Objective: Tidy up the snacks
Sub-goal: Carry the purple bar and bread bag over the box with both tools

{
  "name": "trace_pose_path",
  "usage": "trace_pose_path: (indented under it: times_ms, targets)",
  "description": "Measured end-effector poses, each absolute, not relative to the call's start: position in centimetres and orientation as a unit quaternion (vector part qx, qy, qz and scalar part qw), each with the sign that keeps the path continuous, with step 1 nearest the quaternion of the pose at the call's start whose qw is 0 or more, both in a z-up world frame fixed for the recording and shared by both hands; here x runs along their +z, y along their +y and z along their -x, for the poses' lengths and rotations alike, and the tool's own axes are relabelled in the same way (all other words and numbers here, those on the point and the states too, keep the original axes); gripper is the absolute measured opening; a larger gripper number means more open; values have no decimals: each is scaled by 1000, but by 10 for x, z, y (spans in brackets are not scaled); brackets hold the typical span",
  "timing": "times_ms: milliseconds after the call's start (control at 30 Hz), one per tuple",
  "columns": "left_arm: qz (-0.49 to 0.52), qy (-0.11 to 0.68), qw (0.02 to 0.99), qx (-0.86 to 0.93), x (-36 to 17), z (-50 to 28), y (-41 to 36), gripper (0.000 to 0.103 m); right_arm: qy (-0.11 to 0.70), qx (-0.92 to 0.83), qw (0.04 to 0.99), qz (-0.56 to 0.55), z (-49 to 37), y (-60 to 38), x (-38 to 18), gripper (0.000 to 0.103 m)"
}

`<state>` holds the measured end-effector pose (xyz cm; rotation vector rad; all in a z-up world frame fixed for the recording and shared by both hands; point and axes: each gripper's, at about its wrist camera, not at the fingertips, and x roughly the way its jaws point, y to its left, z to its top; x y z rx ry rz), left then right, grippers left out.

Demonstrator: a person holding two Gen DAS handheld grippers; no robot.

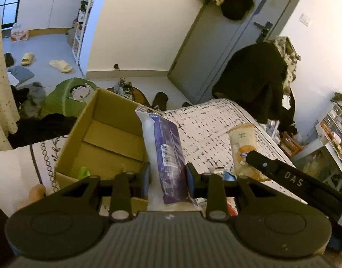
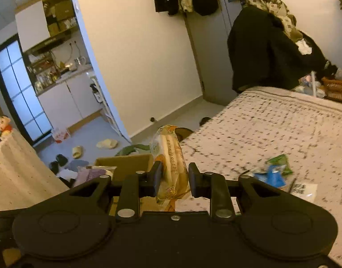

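Left gripper [image 1: 168,177]: jaws narrow, pinching a purple-and-white plastic snack packet [image 1: 166,154] that stands upright between the pads, off the bed. Just left of it sits an open brown cardboard box [image 1: 108,138] on the bed's edge; a small green wrapper [image 1: 84,171] lies on the box floor near the front wall, the rest of the floor looks bare.

Right gripper [image 2: 175,177]: jaws narrow, clamped on a clear-and-orange packet of pale bread sticks [image 2: 171,156], held upright and lifted. In the left view this packet [image 1: 243,149] and one black finger [image 1: 262,164] are visible to the right of the purple packet, close but not touching.

White bedspread with black speckle pattern [image 2: 271,134] carries loose snacks: a green packet [image 2: 280,159], a blue packet [image 2: 271,176], and a white flat wrapper [image 2: 305,189], all right of the right gripper.

Around: green cartoon-print cushion [image 1: 70,96] behind the box, beige slippers [image 1: 60,65] on the floor, dark clothing heaped over a chair [image 1: 253,82] by the grey door [image 1: 215,51].
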<state>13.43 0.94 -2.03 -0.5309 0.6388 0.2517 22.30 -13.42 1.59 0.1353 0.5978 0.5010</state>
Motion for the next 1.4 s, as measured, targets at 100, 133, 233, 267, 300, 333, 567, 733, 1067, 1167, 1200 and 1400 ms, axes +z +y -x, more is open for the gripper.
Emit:
trace_pose_path:
  times_ms: [100, 133, 233, 267, 300, 333, 567, 733, 1067, 1167, 1200, 1400]
  targets:
    - [260, 306, 907, 129, -21, -131, 19, 31, 296, 257, 916, -85, -222, -126, 12, 25]
    - [261, 305, 906, 131, -21, -131, 22, 31, 298, 261, 914, -89, -220, -121, 10, 25]
    - [265, 305, 904, 137, -23, -129, 32, 31, 297, 278, 909, -91, -215, -106, 6, 25]
    - [266, 305, 904, 140, -24, -129, 35, 31, 296, 283, 908, -90, -213, -102, 6, 25]
    - [267, 305, 903, 142, -25, -128, 39, 31, 296, 289, 906, -91, -211, -97, 5, 25]
    - [269, 305, 902, 145, -26, -128, 42, 31, 296, 295, 904, -92, -211, -93, 4, 25]
    - [286, 306, 893, 163, -37, -125, 73, 31, 302, 319, 894, -91, -205, -66, -6, 25]
    - [299, 309, 886, 170, -46, -126, 90, 31, 310, 329, 887, -96, -206, -54, -14, 25]
    - [312, 316, 881, 163, -60, -134, 104, 30, 337, 331, 878, -75, -207, -37, -32, 25]
    - [306, 314, 884, 162, -61, -138, 104, 30, 341, 329, 878, -72, -209, -36, -33, 25]
    - [306, 315, 884, 160, -61, -139, 105, 30, 342, 328, 877, -72, -210, -36, -34, 25]
    - [307, 322, 880, 166, -64, -139, 109, 31, 344, 325, 877, -75, -215, -37, -36, 25]
